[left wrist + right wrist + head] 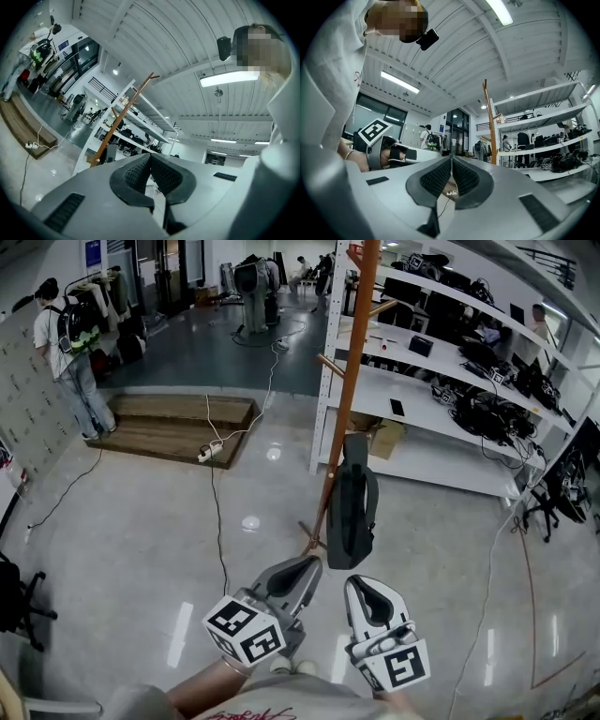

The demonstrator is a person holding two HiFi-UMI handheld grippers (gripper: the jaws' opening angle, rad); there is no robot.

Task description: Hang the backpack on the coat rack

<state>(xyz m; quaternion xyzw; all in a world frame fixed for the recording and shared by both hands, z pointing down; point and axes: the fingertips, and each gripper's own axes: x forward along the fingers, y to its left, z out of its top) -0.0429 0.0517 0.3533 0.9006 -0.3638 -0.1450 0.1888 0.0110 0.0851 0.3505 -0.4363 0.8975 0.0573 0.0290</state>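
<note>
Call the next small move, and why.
Probably none beyond drawing both tools back and stopping. The backpack already hangs on the coat rack, and the left tool and right tool are shut, empty and apart from it.

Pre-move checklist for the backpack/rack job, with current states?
1. Backpack on coat rack: ok, it hangs against the pole.
2. Which peg carries it: cannot tell, too small to see.
3. Left tool empty: ok, jaws together, nothing between them.
4. Right tool empty: ok, jaws together, nothing between them.
5. Tools clear of backpack: ok, both are apart from it in the head view.
6. Floor near rack: not ok, a cable lies left of the base.
</note>
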